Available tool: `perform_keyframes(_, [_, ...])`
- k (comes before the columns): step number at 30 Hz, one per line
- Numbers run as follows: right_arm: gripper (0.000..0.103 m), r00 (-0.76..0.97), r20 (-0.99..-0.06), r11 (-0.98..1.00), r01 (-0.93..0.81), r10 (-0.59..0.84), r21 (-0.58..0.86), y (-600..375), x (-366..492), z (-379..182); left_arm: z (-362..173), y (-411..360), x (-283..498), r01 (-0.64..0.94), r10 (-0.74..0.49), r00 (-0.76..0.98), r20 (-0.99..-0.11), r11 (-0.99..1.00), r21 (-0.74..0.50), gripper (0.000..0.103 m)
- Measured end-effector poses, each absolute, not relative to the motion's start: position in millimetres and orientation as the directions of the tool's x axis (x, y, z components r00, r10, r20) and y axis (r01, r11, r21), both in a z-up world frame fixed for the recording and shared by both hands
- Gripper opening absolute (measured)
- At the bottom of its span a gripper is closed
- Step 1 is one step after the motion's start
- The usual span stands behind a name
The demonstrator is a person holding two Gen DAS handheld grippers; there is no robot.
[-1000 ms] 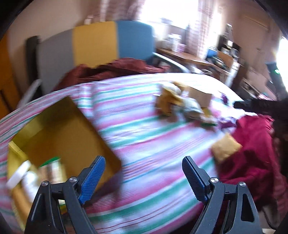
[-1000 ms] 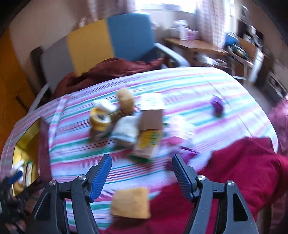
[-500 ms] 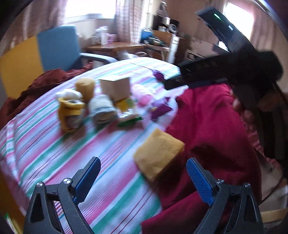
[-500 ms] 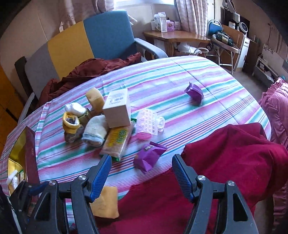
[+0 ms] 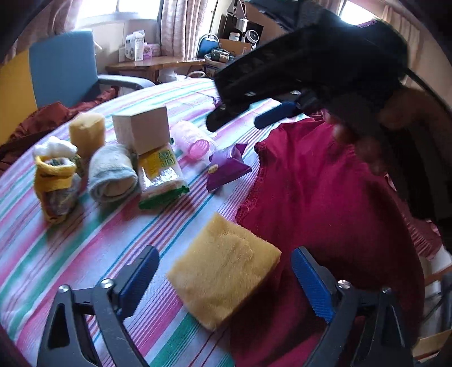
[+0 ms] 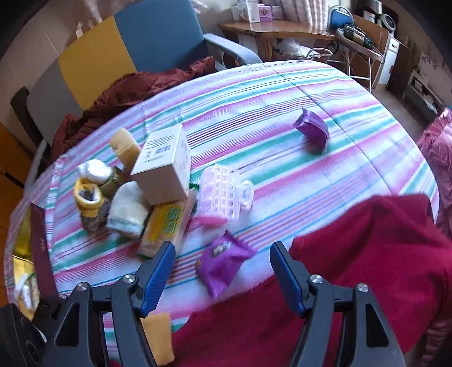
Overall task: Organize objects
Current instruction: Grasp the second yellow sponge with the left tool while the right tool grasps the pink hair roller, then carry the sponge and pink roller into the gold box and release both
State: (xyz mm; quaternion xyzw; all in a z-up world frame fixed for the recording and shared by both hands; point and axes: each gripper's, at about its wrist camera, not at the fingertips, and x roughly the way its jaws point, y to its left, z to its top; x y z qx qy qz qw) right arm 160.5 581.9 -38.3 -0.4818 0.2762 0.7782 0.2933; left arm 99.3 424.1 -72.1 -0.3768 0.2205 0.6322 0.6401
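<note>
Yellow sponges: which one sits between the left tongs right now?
The flat sponge at the table's near edge beside the red cloth, framed by the open left tongs. The other sponge stands upright behind the rolled towel.

Lived-in home: striped bedspread (image 6: 282,93), colour-block armchair (image 6: 127,42), curtained window (image 5: 180,25), cluttered wooden desk (image 6: 271,28).

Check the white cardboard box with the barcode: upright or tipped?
Tipped. The white cardboard box leans on the yellow snack packet, one edge raised off the striped tablecloth, barcode face angled upward.
</note>
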Motion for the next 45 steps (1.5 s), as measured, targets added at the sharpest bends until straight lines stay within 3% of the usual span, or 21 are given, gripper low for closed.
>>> perform_keyframes(2, [0.071, -0.329, -0.927, -0.693, -0.712, 0.182, 0.117, 591, 148, -44, -78, 427, 99, -0.971, 0.628, 0.128, -0.768, -0.077, -0.226, 0.075])
perform_keyframes(8, [0.071, -0.269, -0.95, -0.707, -0.702, 0.159, 0.08, 615, 113, -60, -80, 420, 92, -0.959, 0.639, 0.146, -0.755, -0.097, -0.268, 0.068])
perform_keyframes(13, [0.07, -0.189, -0.971, -0.708, -0.706, 0.148, 0.03, 626, 89, -86, -77, 404, 81, -0.944, 0.642, 0.127, -0.756, -0.155, -0.29, 0.068])
perform_keyframes(14, [0.065, -0.19, -0.972, -0.708, -0.706, 0.136, 0.038, 627, 88, -93, -76, 398, 78, -0.943, 0.644, 0.112, -0.757, -0.173, -0.286, 0.068])
perform_keyframes(18, [0.063, -0.22, -0.966, -0.701, -0.71, 0.133, 0.065, 625, 94, -95, -72, 379, 66, -0.929, 0.646, 0.067, -0.761, -0.238, -0.284, 0.068])
perform_keyframes(31, [0.063, -0.466, -0.856, -0.748, -0.646, 0.225, 0.154, 566, 132, -9, -39, 315, 48, -0.878, 0.674, -0.102, -0.732, -0.407, -0.252, 0.068])
perform_keyframes(45, [0.063, -0.587, -0.809, -0.9, -0.356, 0.008, 0.25, 428, 65, 0, -2, 219, 21, -0.76, 0.668, -0.321, -0.671, -0.605, -0.239, 0.068])
